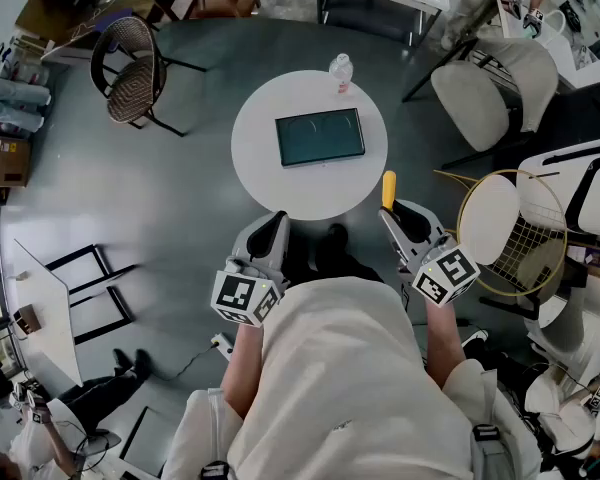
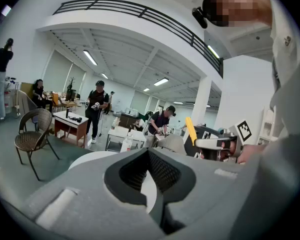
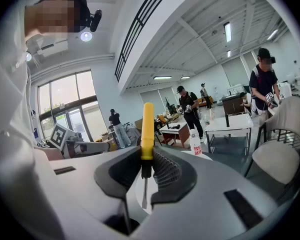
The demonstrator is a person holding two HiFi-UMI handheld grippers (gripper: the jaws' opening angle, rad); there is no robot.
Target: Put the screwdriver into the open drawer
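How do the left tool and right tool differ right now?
Load: the left tool is empty, while the right tool is clamped on a yellow-handled screwdriver.
Jaws: the left tool's jaws meet with nothing between them. The right tool's jaws press on the screwdriver, its handle sticking out above them and its blade pointing down.
Shared: both are grey and held in front of the person, pointing toward the round white table.

I count one round table point(image 1: 265, 173). On it lie one dark rectangular panel point(image 1: 320, 136) and one bottle point(image 1: 341, 72). At its near edge are my two tools, left gripper point(image 1: 276, 220) and right gripper point(image 1: 394, 214), and one screwdriver point(image 1: 388, 189). Left of it stands one wicker chair point(image 1: 132, 73), right of it one pale chair point(image 1: 480, 93).
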